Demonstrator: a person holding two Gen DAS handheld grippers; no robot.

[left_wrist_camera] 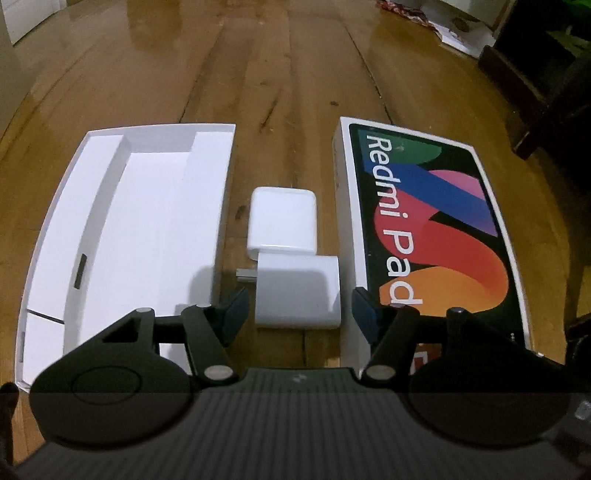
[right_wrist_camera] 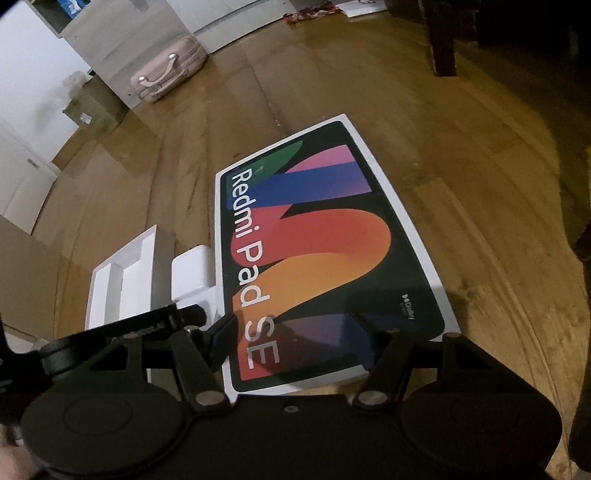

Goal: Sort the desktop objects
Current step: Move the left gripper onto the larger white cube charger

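On the wooden floor [left_wrist_camera: 295, 74], left wrist view: open white box tray [left_wrist_camera: 122, 236] at left, walls up, inner compartments bare, a small dark slot on one inner wall; lid printed "Redmi Pad" [left_wrist_camera: 428, 229] at right, face up, long side parallel to the tray; between them, two white chargers; the farther white adapter [left_wrist_camera: 282, 225] lies flat, touching the nearer white plug adapter [left_wrist_camera: 297, 291], whose metal prongs point left toward the tray; left gripper [left_wrist_camera: 297, 306] spread wide, its dark fingertips on either side of the nearer adapter, not touching it; the tray wall stands close beside the left fingertip, the lid edge close beside the right one; dark furniture [left_wrist_camera: 546, 96] and scattered paper [left_wrist_camera: 458, 37] at far right.

Right wrist view: same lid, here reading "Redmi Pad SE" [right_wrist_camera: 325, 254], fills the centre, lying at an angle; right gripper [right_wrist_camera: 291, 332] spread wide above the lid's near end, fingertips over the printed face, contact not clear; tray [right_wrist_camera: 122, 284] and both adapters [right_wrist_camera: 192, 273] partly hidden behind the lid's left edge; the left gripper's black body [right_wrist_camera: 122, 332] crosses the lower left, covering the tray's near part; pink suitcase [right_wrist_camera: 170, 70] against white cabinets [right_wrist_camera: 122, 33] far left; dark chair leg [right_wrist_camera: 443, 44] at top right.
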